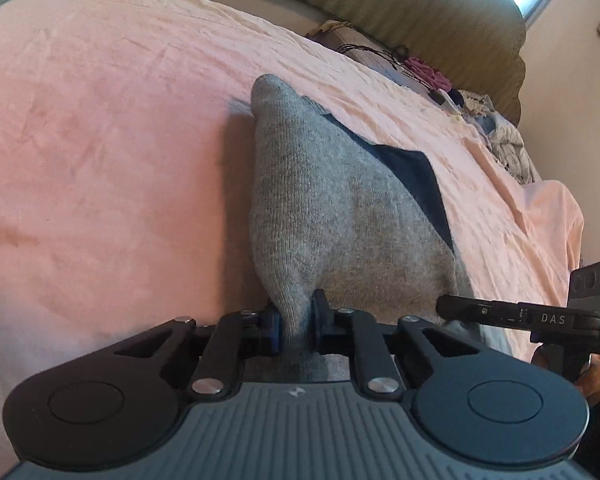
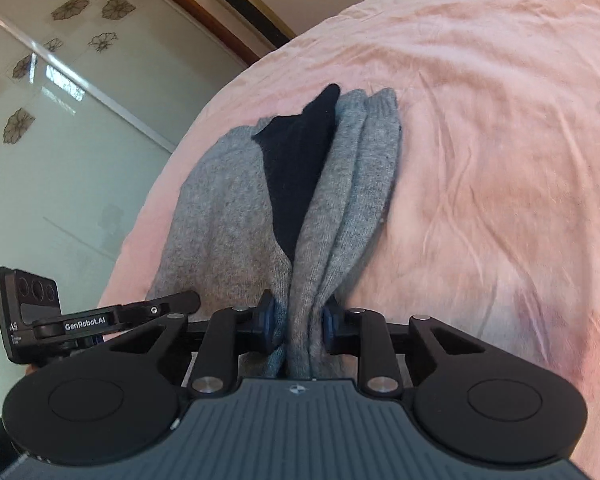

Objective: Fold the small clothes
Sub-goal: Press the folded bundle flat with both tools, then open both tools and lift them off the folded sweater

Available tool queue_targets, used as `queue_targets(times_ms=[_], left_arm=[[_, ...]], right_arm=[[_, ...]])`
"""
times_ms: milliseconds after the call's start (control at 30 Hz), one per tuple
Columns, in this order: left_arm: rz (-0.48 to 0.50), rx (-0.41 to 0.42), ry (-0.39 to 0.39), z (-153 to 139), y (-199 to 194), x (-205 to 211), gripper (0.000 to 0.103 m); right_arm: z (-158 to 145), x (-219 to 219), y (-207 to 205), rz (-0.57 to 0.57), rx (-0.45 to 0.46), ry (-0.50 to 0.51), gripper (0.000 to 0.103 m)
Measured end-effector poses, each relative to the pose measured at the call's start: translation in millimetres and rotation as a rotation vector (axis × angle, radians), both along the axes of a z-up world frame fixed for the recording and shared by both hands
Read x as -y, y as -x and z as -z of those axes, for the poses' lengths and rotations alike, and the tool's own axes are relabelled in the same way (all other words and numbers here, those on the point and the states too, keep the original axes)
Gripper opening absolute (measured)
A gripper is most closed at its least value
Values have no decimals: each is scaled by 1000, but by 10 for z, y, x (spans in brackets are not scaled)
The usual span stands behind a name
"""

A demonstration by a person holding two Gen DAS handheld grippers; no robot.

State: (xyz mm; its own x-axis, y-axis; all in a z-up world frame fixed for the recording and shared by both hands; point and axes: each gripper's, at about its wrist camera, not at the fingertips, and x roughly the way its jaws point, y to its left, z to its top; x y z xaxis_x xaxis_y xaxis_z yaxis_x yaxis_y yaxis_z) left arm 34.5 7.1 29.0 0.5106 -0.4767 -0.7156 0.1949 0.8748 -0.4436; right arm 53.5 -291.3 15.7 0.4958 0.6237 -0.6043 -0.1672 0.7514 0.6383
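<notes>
A grey knit garment (image 1: 320, 216) with a dark navy patch (image 1: 412, 172) lies on the pink bed sheet (image 1: 100, 140). My left gripper (image 1: 294, 320) is shut on its near left edge, the fabric bunched between the pads. In the right wrist view the same grey garment (image 2: 220, 200) shows its navy patch (image 2: 300, 160), and my right gripper (image 2: 299, 322) is shut on a gathered fold of its near right edge. The right gripper's finger (image 1: 500, 314) reaches in from the right in the left wrist view; the left gripper's finger (image 2: 140, 312) shows at left in the right wrist view.
A pile of mixed clothes (image 1: 496, 128) and a cable lie along the bed's far right side by a green headboard (image 1: 440, 20). A glass wardrobe door with flower prints (image 2: 60, 140) stands beyond the bed's left edge.
</notes>
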Motion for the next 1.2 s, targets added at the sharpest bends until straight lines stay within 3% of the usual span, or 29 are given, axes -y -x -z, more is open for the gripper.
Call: queue_targets(times_ms=[100, 133, 233, 300, 400, 433, 467, 500, 533, 633, 800, 867, 933, 1000, 1033, 1100, 1200], left_arm=[[18, -1, 6, -67, 63, -40, 24], [31, 1, 24, -113, 129, -80, 29], [55, 31, 68, -202, 337, -139, 62], [65, 28, 71, -181, 390, -99, 62], [58, -4, 38, -75, 356, -20, 61], [53, -25, 18, -16, 335, 6, 49], [42, -11, -19, 10, 351, 24, 25], [46, -11, -46, 17, 350, 22, 19], [40, -24, -34, 8, 351, -23, 15], [62, -9, -67, -68, 390, -137, 11], [85, 20, -94, -102, 443, -170, 15], [95, 68, -85, -284, 510, -197, 21], [84, 175, -131, -513, 562, -158, 30], [60, 323, -212, -688, 562, 21, 53], [53, 381, -251, -725, 531, 156, 68], [80, 456, -281, -691, 418, 471, 69], [115, 398, -345, -385, 147, 914, 69]], right_arm=[[82, 131, 51, 44, -16, -62, 25], [52, 180, 67, 69, -29, -77, 32], [-199, 261, 248, 149, 37, -59, 46], [-325, 248, 351, 121, 72, -111, 46], [-362, 46, 336, 27, 46, -51, 46], [-327, -24, 321, 16, 31, 2, 46], [-275, -74, 297, 9, 8, 35, 46], [-224, -114, 300, -14, -16, 33, 37], [-194, -158, 310, -52, -29, 20, 12], [-260, -268, 482, -121, 4, 79, 12], [-80, -89, 601, -70, -19, 62, 6], [-158, -38, 576, -61, -35, 41, 15], [-348, 86, 529, 1, 1, 3, 53], [-544, 188, 433, 80, 92, -22, 81], [-637, 189, 319, 113, 130, -27, 81], [-741, 85, 5, 136, 144, -54, 81], [-763, -246, -466, 77, 150, -89, 81]])
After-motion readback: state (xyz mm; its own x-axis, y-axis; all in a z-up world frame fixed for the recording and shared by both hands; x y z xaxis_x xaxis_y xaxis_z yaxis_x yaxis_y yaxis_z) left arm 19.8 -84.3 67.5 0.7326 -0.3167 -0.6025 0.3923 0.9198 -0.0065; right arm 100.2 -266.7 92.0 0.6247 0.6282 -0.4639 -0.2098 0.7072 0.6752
